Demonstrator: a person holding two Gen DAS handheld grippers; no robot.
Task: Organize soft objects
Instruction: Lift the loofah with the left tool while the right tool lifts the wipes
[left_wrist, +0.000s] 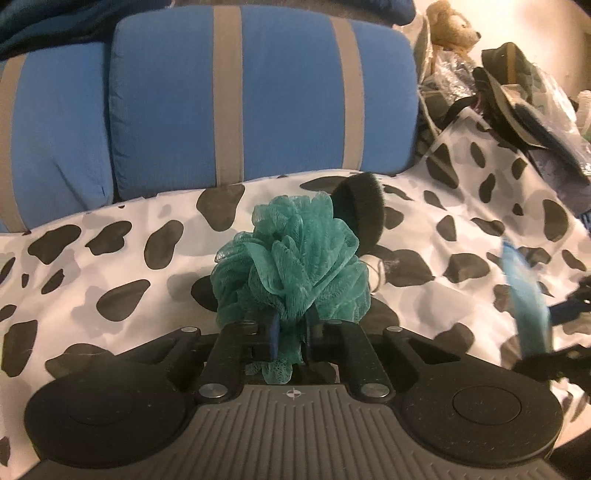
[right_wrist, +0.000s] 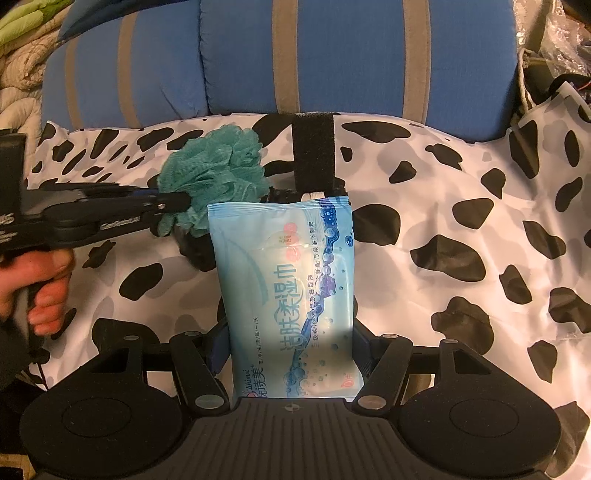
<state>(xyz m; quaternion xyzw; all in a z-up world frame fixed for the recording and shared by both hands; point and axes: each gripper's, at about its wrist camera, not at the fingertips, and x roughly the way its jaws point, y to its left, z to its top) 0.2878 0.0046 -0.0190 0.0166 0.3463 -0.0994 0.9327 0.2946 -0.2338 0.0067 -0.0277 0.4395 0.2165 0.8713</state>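
Observation:
My left gripper (left_wrist: 291, 341) is shut on a teal mesh bath pouf (left_wrist: 291, 258) and holds it above the cow-spotted sheet (left_wrist: 110, 266). The pouf also shows in the right wrist view (right_wrist: 214, 173), with the left gripper (right_wrist: 173, 201) reaching in from the left. My right gripper (right_wrist: 290, 354) is shut on a light blue pack of wet wipes (right_wrist: 288, 295), held upright. The pack shows blurred at the right edge of the left wrist view (left_wrist: 524, 295). A black foam sponge (left_wrist: 360, 205) lies behind the pouf; it also shows behind the pack (right_wrist: 314, 151).
Blue cushions with grey stripes (left_wrist: 258, 96) stand along the back of the sheet. A teddy bear (left_wrist: 452, 26) and a heap of bags and dark items (left_wrist: 528, 96) sit at the far right. A pale quilt (right_wrist: 18, 66) lies at the far left.

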